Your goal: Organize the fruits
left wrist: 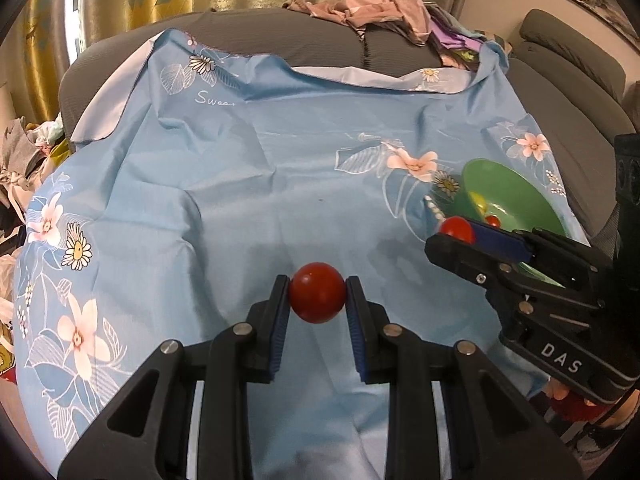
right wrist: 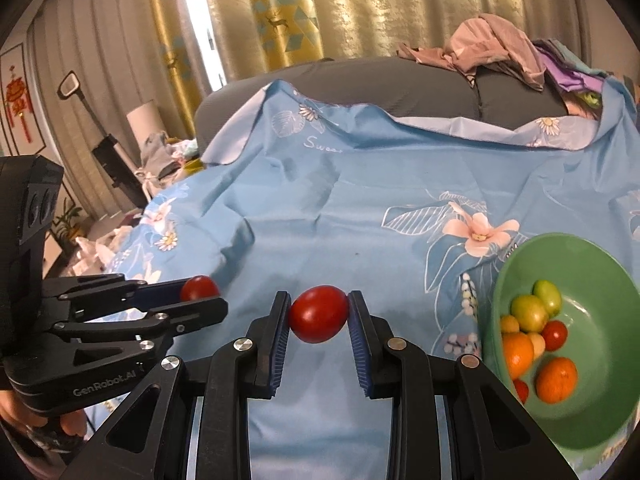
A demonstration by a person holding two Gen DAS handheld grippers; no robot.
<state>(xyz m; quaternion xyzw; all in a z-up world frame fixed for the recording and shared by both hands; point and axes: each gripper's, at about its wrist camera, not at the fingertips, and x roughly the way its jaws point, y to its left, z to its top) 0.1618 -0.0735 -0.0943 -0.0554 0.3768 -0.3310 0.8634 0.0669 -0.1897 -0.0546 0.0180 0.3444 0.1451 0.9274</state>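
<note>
My left gripper (left wrist: 318, 294) is shut on a red tomato (left wrist: 317, 292) above the blue flowered cloth (left wrist: 248, 208). My right gripper (right wrist: 319, 314) is shut on a second red tomato (right wrist: 319, 314). Each shows in the other view: the right gripper (left wrist: 452, 236) holds its tomato (left wrist: 457, 229) just left of the green bowl (left wrist: 516, 196); the left gripper (right wrist: 204, 294) with its tomato (right wrist: 199, 288) is at the left. The green bowl (right wrist: 592, 412) at the right holds several small fruits: orange (right wrist: 557, 379), green (right wrist: 530, 313), red and yellow.
The cloth covers a grey sofa (left wrist: 280, 36) with a pile of clothes (left wrist: 380, 8) on its back. More clothes (left wrist: 24, 152) lie at the left. Gold curtains (right wrist: 320, 12) hang behind. A vacuum (right wrist: 108, 144) stands at the far left.
</note>
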